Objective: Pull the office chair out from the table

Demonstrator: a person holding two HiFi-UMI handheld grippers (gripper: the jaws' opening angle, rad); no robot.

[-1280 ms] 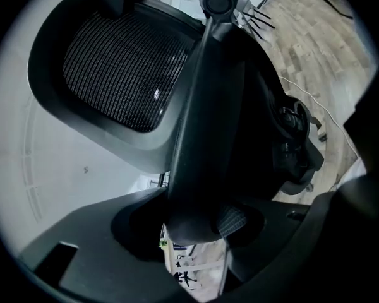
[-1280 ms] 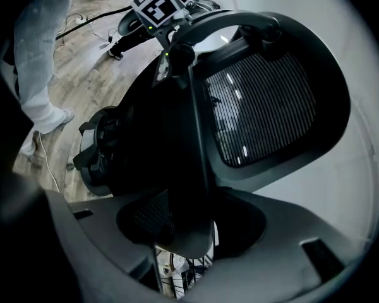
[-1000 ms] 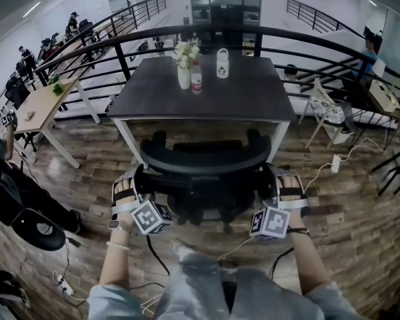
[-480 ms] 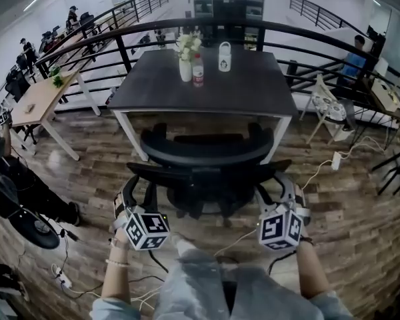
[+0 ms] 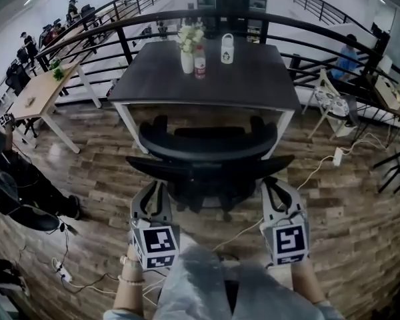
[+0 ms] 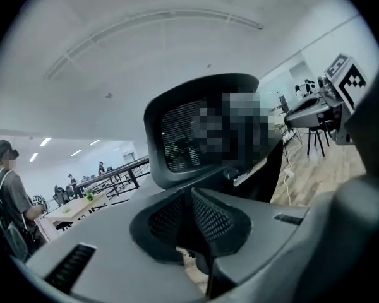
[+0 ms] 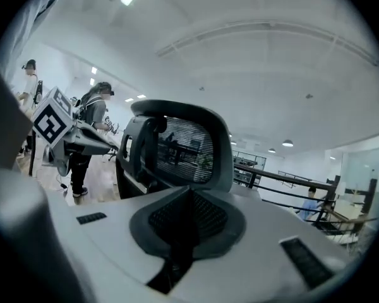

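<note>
The black office chair (image 5: 210,153) stands at the near edge of the dark table (image 5: 207,79), its seat still partly under the top. Both grippers hover behind its back, apart from it. My left gripper (image 5: 155,191) is by the chair's left rear and my right gripper (image 5: 275,187) by its right rear. Both pairs of jaws have just been closing, with nothing between them. In the left gripper view the chair's mesh back (image 6: 177,137) rises beyond the shut left gripper (image 6: 191,197). The right gripper view shows the back (image 7: 177,144) past the shut right gripper (image 7: 189,197).
A vase of flowers (image 5: 187,52), a bottle (image 5: 200,64) and a white jar (image 5: 227,49) stand on the table's far side. A black railing (image 5: 120,42) curves behind it. Cables (image 5: 320,169) trail over the wood floor at right. A person (image 5: 13,185) sits at left.
Both grippers left the sides of the chair's back, drew toward me and rolled so that their marker cubes face up. Their jaws went from wide to closed.
</note>
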